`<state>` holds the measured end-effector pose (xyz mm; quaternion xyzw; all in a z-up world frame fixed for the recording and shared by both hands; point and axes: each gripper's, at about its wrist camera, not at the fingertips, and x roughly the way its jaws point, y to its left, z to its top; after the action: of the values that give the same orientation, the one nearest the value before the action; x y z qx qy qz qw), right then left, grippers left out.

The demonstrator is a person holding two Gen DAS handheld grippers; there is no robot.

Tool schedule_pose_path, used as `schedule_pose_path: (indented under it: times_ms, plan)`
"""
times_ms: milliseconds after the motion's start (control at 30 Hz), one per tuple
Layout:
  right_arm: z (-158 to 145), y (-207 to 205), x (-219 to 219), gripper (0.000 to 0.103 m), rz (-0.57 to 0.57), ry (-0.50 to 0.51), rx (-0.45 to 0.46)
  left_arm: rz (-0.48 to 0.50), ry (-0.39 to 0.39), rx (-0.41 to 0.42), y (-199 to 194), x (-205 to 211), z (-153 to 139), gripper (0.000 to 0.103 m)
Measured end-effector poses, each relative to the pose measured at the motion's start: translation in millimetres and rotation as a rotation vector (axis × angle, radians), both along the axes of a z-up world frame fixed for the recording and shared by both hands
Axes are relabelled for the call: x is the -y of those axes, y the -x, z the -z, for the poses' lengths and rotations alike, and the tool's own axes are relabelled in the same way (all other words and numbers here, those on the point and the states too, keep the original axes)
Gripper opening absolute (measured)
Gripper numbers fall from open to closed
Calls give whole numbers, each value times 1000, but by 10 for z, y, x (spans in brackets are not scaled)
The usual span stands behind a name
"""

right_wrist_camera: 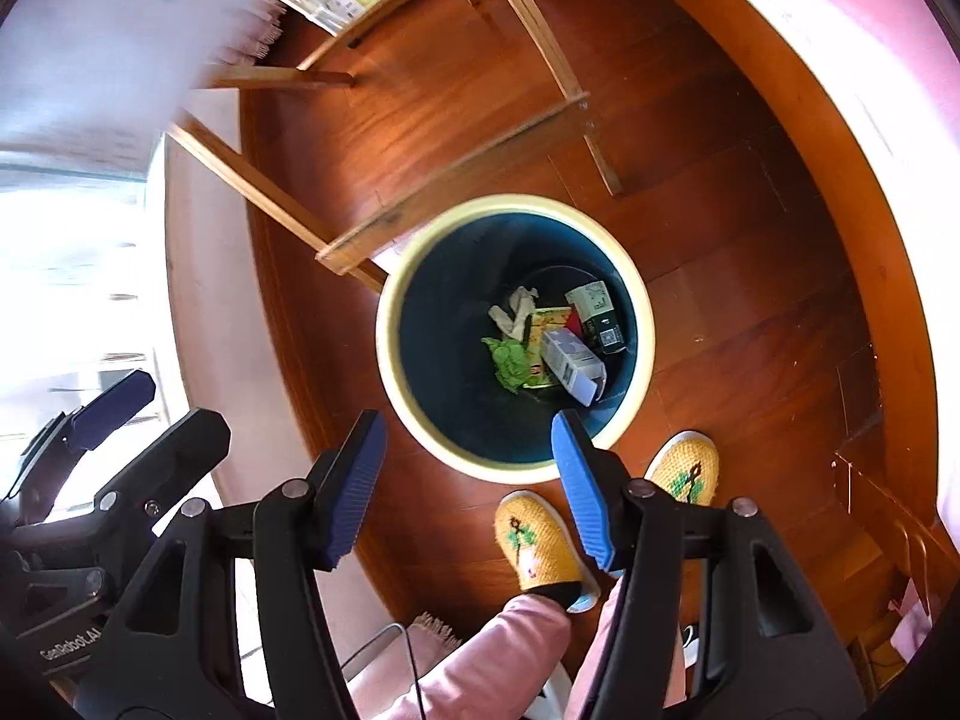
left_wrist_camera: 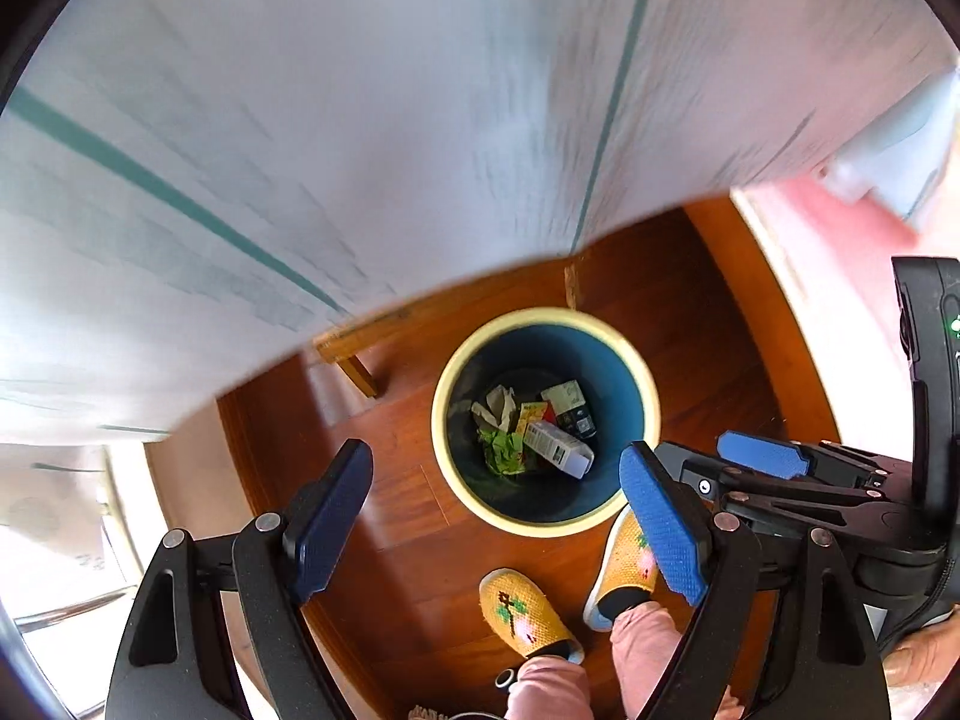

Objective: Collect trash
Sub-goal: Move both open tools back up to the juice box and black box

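Blue bin [right_wrist_camera: 630, 276] with cream rim, green wrapper [right_wrist_camera: 510, 363], yellow slippers [right_wrist_camera: 540, 543], reddish-brown wood floor [right_wrist_camera: 720, 240]

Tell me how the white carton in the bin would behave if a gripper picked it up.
The white carton looks like thin cardboard with one end flap open, so it is probably empty, light and easy to crush. Its flat faces should give the pads a fair hold. It lies tilted on other trash in the bin, so a push would likely make it slide or tip.
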<state>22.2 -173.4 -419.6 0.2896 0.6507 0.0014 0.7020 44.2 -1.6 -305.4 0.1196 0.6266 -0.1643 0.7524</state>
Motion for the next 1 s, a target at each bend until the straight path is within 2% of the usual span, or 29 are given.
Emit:
schedule_pose_path:
  times_ms: [500, 767, 1000]
  plan:
    - [-1877, 219, -31, 55, 17, -9, 147, 42, 141, 264, 127, -272, -2158, 86]
    - [-2796, 273, -102, 55, 18, 25, 267, 86, 193, 379, 142, -394, -3000, 86]
    - [-3497, 200, -203, 55, 10, 86, 389, 106, 182, 546, 196, -497, -3680, 86]
